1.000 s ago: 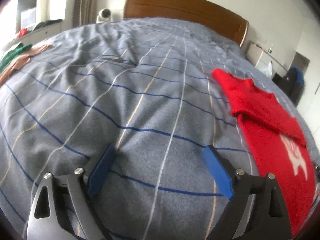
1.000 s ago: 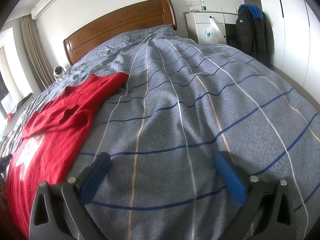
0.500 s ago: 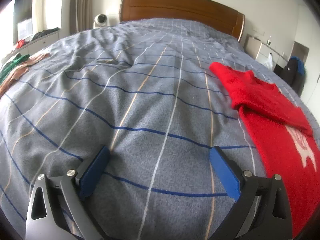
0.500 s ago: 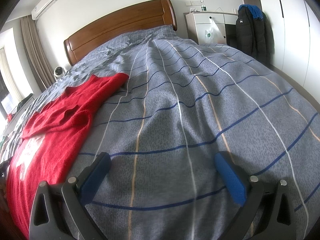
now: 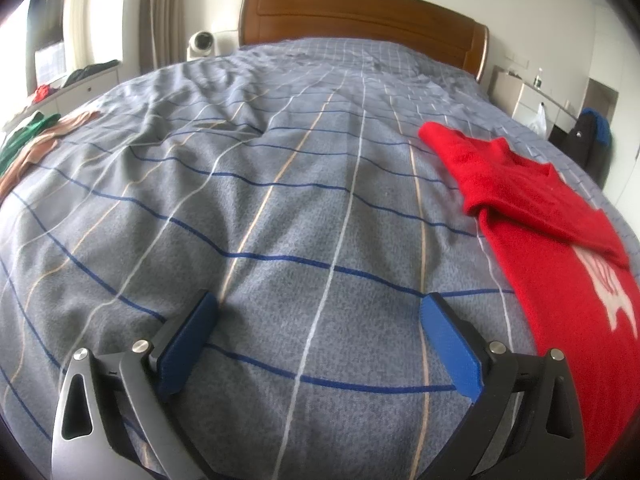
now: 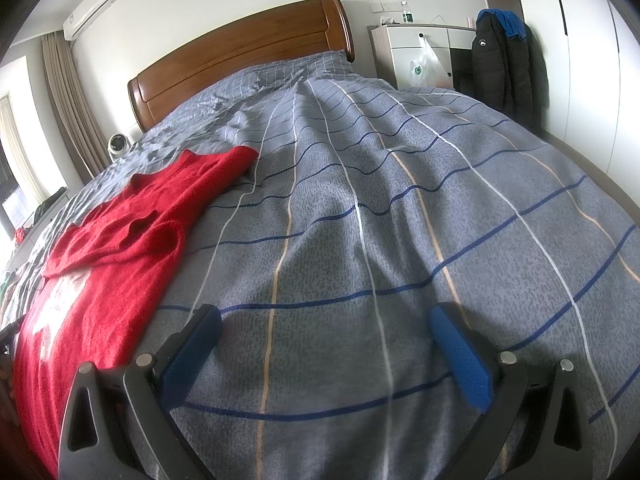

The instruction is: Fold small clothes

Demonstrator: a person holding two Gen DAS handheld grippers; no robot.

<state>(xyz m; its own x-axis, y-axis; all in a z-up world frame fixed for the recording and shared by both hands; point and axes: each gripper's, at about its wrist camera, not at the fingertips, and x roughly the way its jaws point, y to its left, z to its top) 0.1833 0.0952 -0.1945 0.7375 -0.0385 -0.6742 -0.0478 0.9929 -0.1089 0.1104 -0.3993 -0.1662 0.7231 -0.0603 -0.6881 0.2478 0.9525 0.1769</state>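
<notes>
Left tool (image 5: 318, 312) just opened wider vs a second ago, now wide, nothing between pads, over bare bed (image 5: 280, 184). Right tool (image 6: 325, 322) unchanged, wide, empty. Red sweater (image 5: 560, 264) lies flat between them, untouched.

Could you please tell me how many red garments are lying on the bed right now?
1. A red sweater lies flat between the two grippers, one sleeve folded across its chest. Other clothes, green and tan, sit at the bed's far left edge; more may lie out of view.

My bed (image 5: 280, 208), grey checked cover: red sweater (image 5: 560, 264) lies right; green and tan clothes (image 5: 28, 140) far left.
</notes>
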